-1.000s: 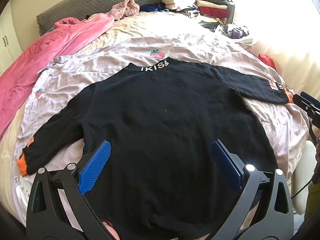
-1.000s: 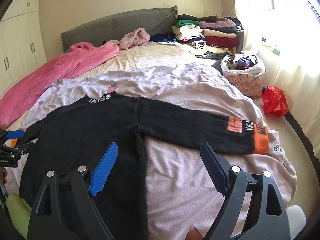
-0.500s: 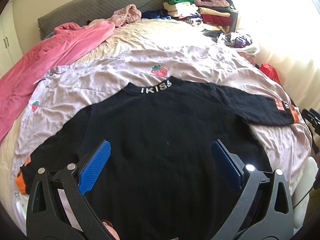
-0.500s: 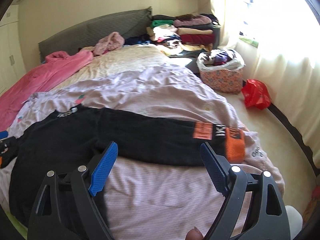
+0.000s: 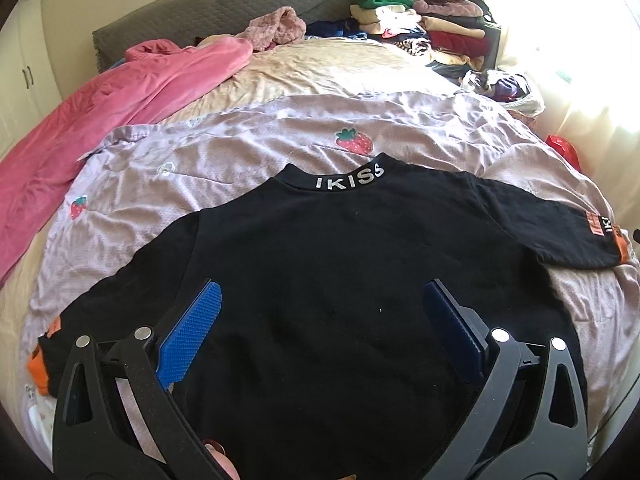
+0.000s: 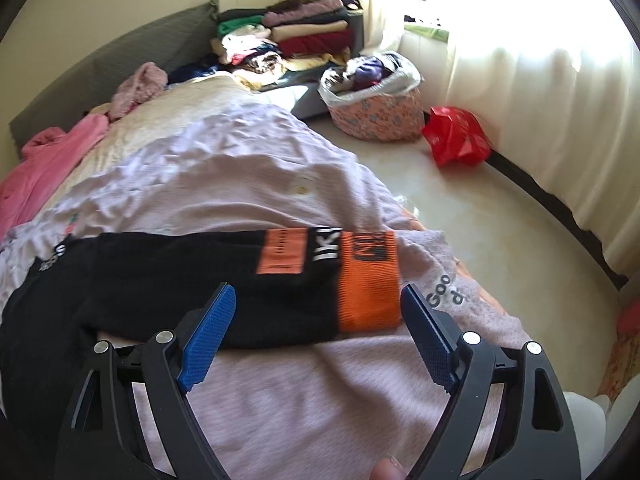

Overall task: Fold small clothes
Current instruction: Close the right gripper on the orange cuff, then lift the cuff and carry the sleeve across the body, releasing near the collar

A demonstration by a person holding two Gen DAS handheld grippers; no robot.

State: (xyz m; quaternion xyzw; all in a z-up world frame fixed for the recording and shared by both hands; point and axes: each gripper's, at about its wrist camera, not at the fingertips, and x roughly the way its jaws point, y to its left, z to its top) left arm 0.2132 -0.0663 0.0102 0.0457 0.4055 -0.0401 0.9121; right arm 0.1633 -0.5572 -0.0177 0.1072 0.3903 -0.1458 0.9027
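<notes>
Bed (image 5: pixel 340 68) with lilac sheet (image 5: pixel 240 160), black sweatshirt (image 5: pixel 340 280) spread flat frame centre, sleeves out. Left gripper (image 5: pixel 320 312) above torso, jaws wide, empty. Right gripper (image 6: pixel 316 316) over orange cuff (image 6: pixel 368 296), lower centre, jaws wide, not gripping.

- One black sweater (image 5: pixel 340 280) is lying spread on the bed, with two sleeves showing, each ending in an orange cuff (image 6: pixel 368 296).
- Two strawberry prints (image 5: pixel 354 142) are showing on the lilac cover (image 5: pixel 240 152).
- One pink blanket (image 5: pixel 120 96) is lying along the side.
- One basket (image 6: pixel 376 114) and one red bag (image 6: pixel 456 136) are sitting on the floor.
- Two hand-held grippers are hovering, left (image 5: pixel 320 312) and right (image 6: pixel 318 320).
</notes>
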